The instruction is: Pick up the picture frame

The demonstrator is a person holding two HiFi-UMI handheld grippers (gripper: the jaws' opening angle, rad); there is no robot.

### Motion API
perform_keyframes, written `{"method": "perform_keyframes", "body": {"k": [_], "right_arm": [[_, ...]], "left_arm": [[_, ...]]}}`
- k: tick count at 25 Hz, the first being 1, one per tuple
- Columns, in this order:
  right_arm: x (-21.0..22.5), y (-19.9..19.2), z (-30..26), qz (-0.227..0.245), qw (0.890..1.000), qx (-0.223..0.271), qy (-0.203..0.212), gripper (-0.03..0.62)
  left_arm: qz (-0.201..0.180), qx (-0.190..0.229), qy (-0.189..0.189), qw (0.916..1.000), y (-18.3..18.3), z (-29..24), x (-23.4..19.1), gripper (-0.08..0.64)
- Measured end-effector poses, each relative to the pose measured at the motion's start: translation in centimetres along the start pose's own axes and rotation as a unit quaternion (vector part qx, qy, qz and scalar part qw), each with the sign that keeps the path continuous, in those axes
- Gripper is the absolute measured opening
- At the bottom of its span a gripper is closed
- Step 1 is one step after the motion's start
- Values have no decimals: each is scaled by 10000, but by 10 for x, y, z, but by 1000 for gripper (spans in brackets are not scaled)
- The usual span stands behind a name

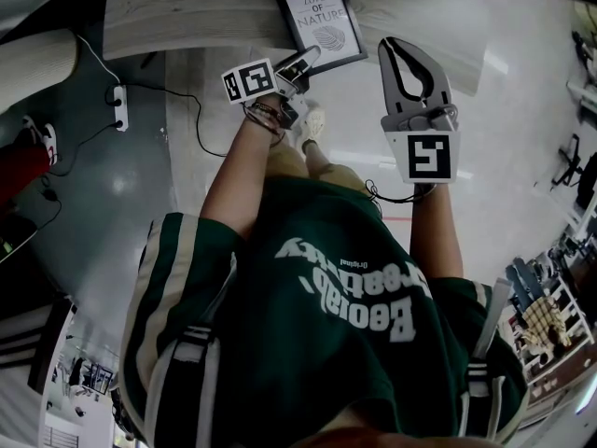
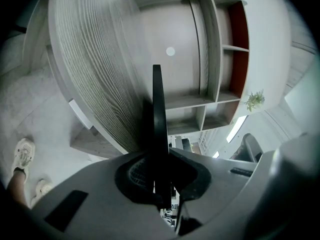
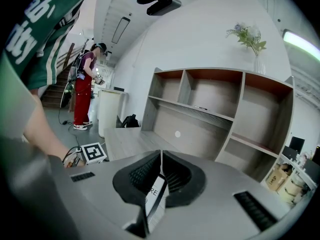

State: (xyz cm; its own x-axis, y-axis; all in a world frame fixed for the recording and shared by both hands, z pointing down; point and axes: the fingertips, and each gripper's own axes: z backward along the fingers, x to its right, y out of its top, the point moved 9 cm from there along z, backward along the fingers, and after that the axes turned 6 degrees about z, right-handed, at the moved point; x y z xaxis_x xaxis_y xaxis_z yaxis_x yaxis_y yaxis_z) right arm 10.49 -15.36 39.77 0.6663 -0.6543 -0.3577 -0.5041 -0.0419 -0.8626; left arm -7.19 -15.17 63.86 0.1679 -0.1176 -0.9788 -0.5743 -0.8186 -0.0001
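At the near edge of the worktop (image 1: 187, 21) the picture frame (image 1: 320, 21) lies flat or nearly so, print facing up. Whether it has lifted clear of the wood cannot be told. The left hand-held gripper (image 2: 159, 164) is rolled on its side and narrowed onto the frame's near edge, so the thin black rim runs edge-on between its pads. The right hand-held gripper (image 3: 160, 156) hangs in the air to the right of the frame, apart from it. Its tips are together with nothing pinched, and only the frame's white print shows through the gap below them. The frame looks light and stiff, with a smooth narrow rim and probably a glazed front, so it is likely slippery and would not forgive a knock against the worktop edge. Held by one edge alone it will tend to droop or swing. The pads should sit deep over the rim near the middle of that edge, and the opposite edge is free for a second hold.
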Motion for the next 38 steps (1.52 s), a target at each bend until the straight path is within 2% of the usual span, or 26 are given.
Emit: {"method": "perform_keyframes", "body": {"k": [8,13,17,22,33,38], "right_arm": [[6,-19,1,-107,9999,50,-68,37],[7,-15,9,-63,9998,112,-127,37],[10,-32,8,-10,9999,96,-113,37],[10,-26,4,-126,9997,147,-150,37],[21,-27,22,-169,9980,548,-252,37],[21,-15,41,-190,9972,662,-287,37]], "left_arm": [[-30,-62,23,10000,-6,-15,-12,49],[-119,-126,39,9998,-10,-12,-6,48],[-147,-113,44,9998,-15,-18,-11,48],[-274,-74,54,9996,-10,-6,1,48],[-816,-19,89,9966,-17,9,34,48],[-1223,5,-59,9925,-26,21,70,48]]}}
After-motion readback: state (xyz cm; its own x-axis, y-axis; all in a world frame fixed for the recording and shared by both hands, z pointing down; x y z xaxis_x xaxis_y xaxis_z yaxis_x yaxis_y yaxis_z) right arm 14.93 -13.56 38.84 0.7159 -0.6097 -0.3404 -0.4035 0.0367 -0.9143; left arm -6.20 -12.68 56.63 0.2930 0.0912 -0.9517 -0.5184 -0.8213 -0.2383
